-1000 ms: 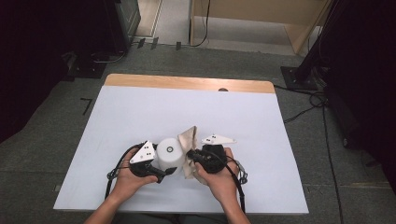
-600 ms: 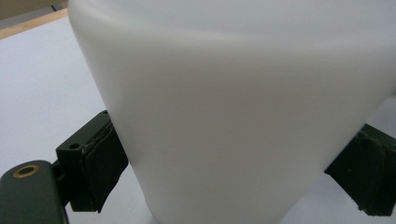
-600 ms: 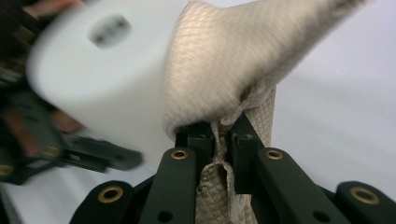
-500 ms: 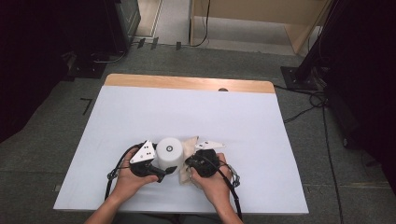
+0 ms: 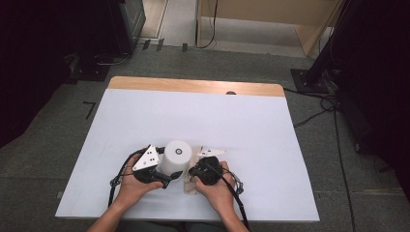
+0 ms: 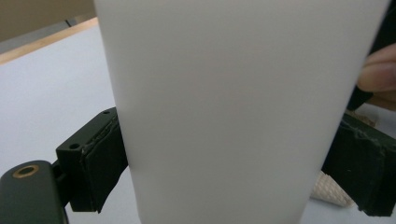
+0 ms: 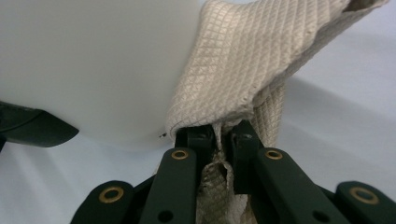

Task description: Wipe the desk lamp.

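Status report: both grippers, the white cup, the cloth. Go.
Left gripper clamped on white cup, upright on table. Right gripper shut on beige cloth, cloth pressed against cup's side. Nothing in the way.

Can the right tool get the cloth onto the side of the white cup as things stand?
Probably yes. The right tool is shut on the cloth, which already lies against the white cup held by the left tool; nothing sits between.

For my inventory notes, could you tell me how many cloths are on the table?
1: a beige cloth pinched in the right gripper, against the white cup that the left gripper clamps. Part of it lies hidden under the hand.
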`<state>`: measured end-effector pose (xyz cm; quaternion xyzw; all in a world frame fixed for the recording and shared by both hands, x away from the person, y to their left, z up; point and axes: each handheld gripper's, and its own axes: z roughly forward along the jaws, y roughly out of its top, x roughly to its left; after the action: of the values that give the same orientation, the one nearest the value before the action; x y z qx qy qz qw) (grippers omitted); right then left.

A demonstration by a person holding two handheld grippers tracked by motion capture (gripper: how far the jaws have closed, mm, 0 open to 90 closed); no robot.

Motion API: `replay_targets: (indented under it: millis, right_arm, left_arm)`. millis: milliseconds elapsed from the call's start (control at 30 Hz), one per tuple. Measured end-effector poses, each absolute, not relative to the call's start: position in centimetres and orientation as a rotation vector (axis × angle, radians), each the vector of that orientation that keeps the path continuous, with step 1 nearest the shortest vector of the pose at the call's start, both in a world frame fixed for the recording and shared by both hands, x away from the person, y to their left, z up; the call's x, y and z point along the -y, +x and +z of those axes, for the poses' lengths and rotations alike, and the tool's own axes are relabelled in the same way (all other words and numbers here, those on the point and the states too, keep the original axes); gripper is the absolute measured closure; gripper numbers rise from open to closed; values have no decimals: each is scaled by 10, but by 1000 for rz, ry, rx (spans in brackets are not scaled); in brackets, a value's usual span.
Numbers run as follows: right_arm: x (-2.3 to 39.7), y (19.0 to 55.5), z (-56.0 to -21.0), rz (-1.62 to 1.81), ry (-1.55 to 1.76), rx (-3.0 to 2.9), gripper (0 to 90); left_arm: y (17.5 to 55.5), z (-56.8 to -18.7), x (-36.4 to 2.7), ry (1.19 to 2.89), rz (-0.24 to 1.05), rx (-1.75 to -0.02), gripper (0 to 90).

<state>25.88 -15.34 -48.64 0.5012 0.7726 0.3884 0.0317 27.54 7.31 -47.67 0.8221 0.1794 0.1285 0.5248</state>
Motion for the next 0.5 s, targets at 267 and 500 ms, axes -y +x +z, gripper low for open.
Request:
replay_targets:
  millis: [267, 500]
  right_arm:
    - [158, 262, -494, 1354, 1639, -2401, 831]
    - [161, 264, -492, 1392, 1633, -2411, 830]
  left_arm:
    - [276, -478, -75, 1948, 301, -451, 81]
    - [275, -476, -75, 1955, 305, -460, 83]
